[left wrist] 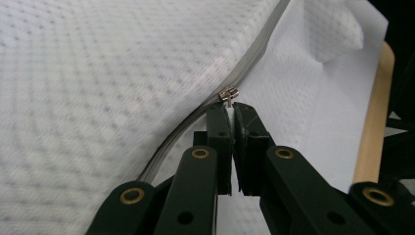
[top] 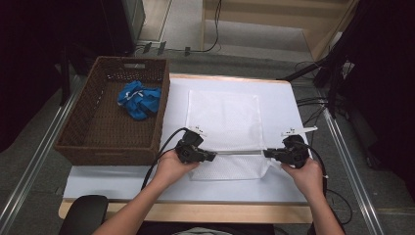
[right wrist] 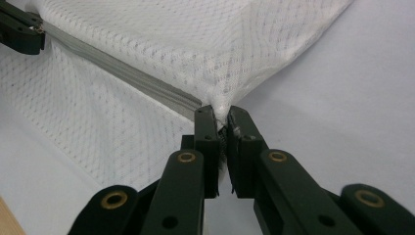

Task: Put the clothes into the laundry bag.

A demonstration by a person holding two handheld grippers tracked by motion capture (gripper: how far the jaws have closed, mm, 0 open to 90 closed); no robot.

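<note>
Your left gripper (left wrist: 231, 108) is pinching the pull tab of the zipper slider (left wrist: 228, 93), a little above the middle of the left gripper view. Your right gripper (right wrist: 221, 113) is pressed together on the corner of the white mesh bag (top: 224, 122). The bag lies in the center of the high view, on the white table (top: 284, 98). The wicker basket (top: 83, 142) with a blue cloth (top: 139, 100) stands at the left.

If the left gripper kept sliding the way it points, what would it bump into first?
Probably the right gripper, which faces it along the grey zipper of the white mesh bag; depth is uncertain.
</note>
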